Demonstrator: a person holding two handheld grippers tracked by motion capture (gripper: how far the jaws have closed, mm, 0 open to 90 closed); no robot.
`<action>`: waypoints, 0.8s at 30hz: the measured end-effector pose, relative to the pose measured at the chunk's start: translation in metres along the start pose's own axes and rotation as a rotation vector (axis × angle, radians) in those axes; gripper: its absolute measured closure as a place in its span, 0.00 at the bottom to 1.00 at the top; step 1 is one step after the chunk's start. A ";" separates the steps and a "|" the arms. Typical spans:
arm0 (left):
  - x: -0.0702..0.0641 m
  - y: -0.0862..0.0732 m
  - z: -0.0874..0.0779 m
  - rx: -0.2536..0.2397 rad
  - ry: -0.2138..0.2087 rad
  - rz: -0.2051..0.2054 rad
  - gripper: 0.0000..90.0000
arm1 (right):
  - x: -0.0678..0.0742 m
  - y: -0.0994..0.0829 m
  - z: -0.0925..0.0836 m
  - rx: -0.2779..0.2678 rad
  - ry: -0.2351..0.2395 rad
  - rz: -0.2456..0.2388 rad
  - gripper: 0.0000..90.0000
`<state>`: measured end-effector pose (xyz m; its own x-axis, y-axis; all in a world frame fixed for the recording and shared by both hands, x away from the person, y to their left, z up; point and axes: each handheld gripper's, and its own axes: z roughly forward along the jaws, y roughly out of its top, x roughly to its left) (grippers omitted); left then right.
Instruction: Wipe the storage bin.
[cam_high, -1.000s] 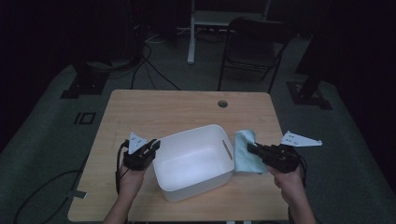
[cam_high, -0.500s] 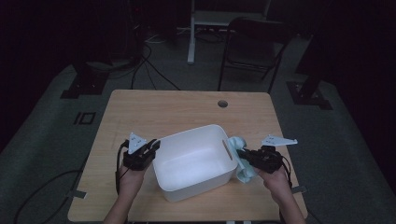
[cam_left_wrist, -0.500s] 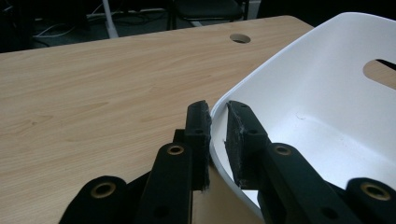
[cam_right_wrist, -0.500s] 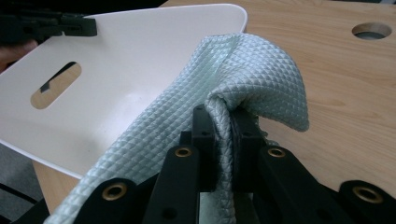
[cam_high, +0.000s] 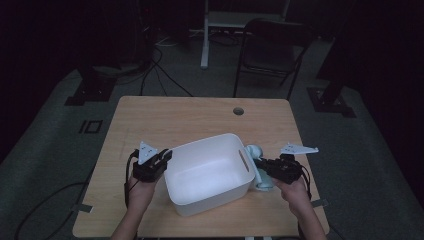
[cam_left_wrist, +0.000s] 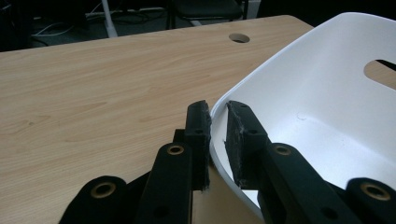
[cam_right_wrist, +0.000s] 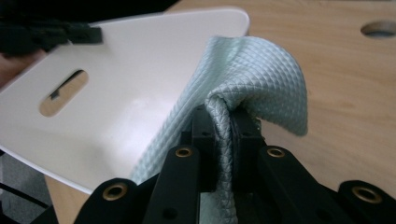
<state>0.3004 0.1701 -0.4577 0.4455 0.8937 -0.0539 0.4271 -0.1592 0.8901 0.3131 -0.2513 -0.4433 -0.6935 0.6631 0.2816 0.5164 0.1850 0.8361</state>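
Two handheld grippers flank a white tub (cam_high: 207, 172) on the table. The left gripper (cam_high: 162, 159) and right gripper (cam_high: 261, 164) are matte black, each built of paired linkage arms fastened with brass-coloured ringed rivets and ending in flat black fingers (cam_left_wrist: 198, 126) whose padded faces are rough and frayed at the edges. A pale grey three-cornered plate sits atop each body, and a black cable trails from each, away from the tub. The person's forearms are bare, no sleeves visible.
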 end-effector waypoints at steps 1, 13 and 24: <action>0.000 0.000 0.000 0.001 0.000 0.002 0.88 | 0.000 0.000 0.002 0.000 0.004 0.002 0.93; 0.001 0.000 0.000 0.003 -0.005 0.004 0.88 | -0.011 -0.001 0.009 0.001 0.038 0.043 0.93; 0.004 0.001 0.002 0.002 -0.014 0.007 0.88 | -0.020 -0.008 0.030 0.053 0.041 0.070 0.93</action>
<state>0.3039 0.1729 -0.4577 0.4592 0.8867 -0.0543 0.4256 -0.1660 0.8896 0.3380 -0.2443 -0.4695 -0.6743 0.6456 0.3585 0.5896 0.1784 0.7877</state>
